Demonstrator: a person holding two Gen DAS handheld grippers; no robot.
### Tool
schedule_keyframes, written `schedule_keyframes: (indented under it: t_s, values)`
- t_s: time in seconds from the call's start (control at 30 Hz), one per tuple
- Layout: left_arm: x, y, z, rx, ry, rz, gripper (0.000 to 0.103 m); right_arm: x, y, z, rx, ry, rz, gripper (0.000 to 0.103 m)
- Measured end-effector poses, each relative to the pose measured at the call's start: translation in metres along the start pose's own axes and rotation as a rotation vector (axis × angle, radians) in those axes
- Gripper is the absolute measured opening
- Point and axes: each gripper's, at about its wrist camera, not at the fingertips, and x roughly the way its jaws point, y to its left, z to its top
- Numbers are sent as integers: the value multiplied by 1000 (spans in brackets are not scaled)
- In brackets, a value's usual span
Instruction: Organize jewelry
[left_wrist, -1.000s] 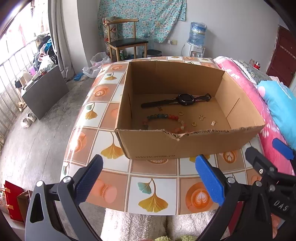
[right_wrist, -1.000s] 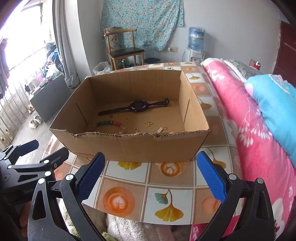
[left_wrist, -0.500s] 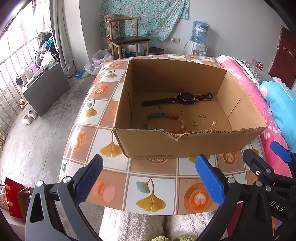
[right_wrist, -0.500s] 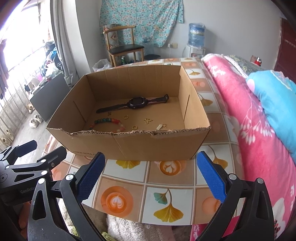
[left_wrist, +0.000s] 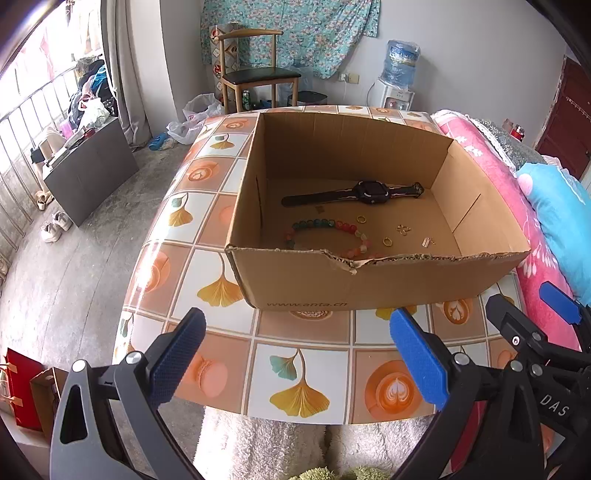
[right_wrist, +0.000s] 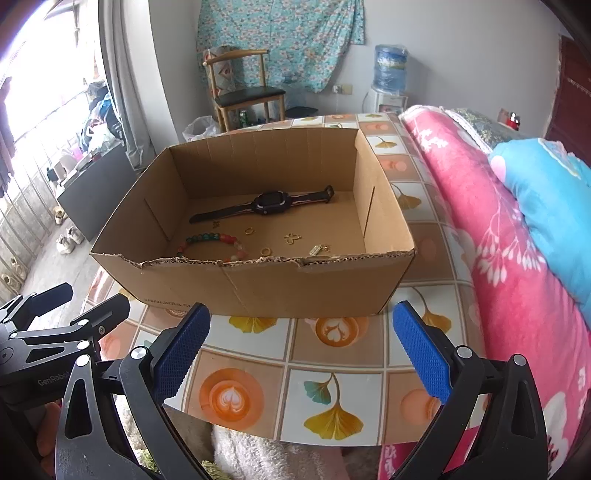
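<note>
An open cardboard box (left_wrist: 369, 284) (right_wrist: 258, 284) stands on the tiled table. Inside lie a black watch (left_wrist: 354, 194) (right_wrist: 266, 205), a coloured bead bracelet (left_wrist: 325, 225) (right_wrist: 210, 238), gold rings (left_wrist: 362, 219) (right_wrist: 249, 230) and small gold charms (left_wrist: 403, 229) (right_wrist: 292, 238). My left gripper (left_wrist: 297, 356) is open and empty, above the table's near edge in front of the box. My right gripper (right_wrist: 301, 349) is open and empty, also in front of the box, to the right of the left one.
The table (left_wrist: 306, 347) has an orange and white tile pattern. A pink quilt (right_wrist: 498, 240) and blue pillow (right_wrist: 550, 199) lie to the right. A wooden chair (left_wrist: 258, 77) and water dispenser (left_wrist: 397, 74) stand behind. A fluffy white rug (left_wrist: 258, 446) lies below.
Both grippers have risen and tilted down a little, so more of the box's floor shows. Nothing in the box has moved.
</note>
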Motion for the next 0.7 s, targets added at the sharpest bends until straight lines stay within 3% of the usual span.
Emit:
schedule_keyframes:
  t_s: [0.7]
  values:
    - [-1,1,-1,-9,7,-8,97,-1,-2,0,1,9,-2,96]
